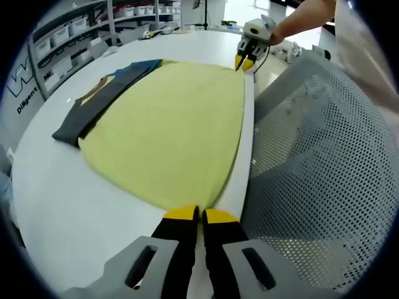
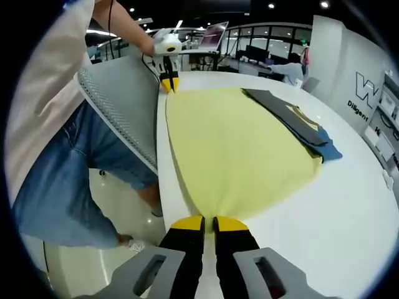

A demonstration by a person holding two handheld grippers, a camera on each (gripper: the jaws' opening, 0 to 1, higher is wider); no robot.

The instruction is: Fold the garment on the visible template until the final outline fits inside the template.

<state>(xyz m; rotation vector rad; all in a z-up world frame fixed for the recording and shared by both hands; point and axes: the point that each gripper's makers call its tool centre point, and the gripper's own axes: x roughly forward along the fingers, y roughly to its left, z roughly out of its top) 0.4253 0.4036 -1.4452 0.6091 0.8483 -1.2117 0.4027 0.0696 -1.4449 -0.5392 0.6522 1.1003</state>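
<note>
In the left gripper view, shelving with white bins [image 1: 65,37] stood along the far left wall, and a white table [image 1: 56,205] spread out from it. On the table lay a dark template [image 1: 93,106] with a blue patch at its far end, and over its right part rested the pale yellow garment [image 1: 168,131], spread flat up to the table's right edge. The left gripper [image 1: 199,215] stood at the garment's near corner with its yellow-tipped jaws pressed together on the cloth's edge. At the far corner the right gripper [image 1: 245,61], held by a person's hand [image 1: 283,31], pinched the cloth with its tips together. A grey mesh chair back [image 1: 318,156] stood just beside the table on the right. In the right gripper view, a person in blue shorts [image 2: 68,174] stood at left by the chair, and the right gripper [image 2: 209,222] had its jaws closed on the garment's near corner.
</note>
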